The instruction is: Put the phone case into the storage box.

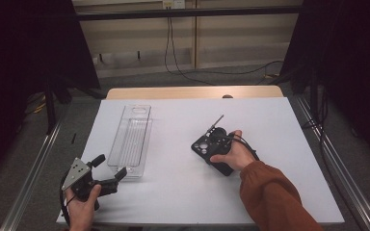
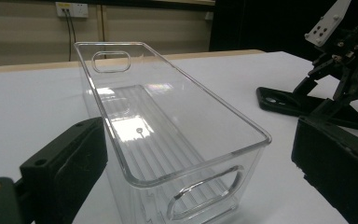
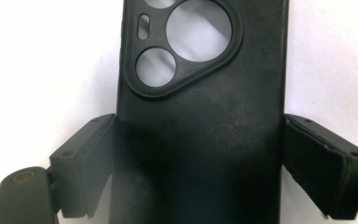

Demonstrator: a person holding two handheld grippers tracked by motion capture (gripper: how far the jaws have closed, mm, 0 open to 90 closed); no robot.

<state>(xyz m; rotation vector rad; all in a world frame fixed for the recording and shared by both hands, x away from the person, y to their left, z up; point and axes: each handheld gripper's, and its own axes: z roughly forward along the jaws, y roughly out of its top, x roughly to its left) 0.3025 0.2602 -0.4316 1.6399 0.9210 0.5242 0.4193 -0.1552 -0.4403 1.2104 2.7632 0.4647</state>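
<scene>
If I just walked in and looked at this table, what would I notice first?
Probably the black phone case with round camera holes, lying flat on the white table right of the middle, with the right gripper closed on its two sides. Next, the long see-through plastic bin on the left half of the table. The left gripper sits open at the bin's near end, not touching it.

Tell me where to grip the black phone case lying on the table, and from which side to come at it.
Grip the black phone case across its two long edges, below the camera cutout, coming straight down from above. It lies flat on the white table, so only those thin, parallel sides offer the pads purchase. The right gripper already straddles it that way.
</scene>
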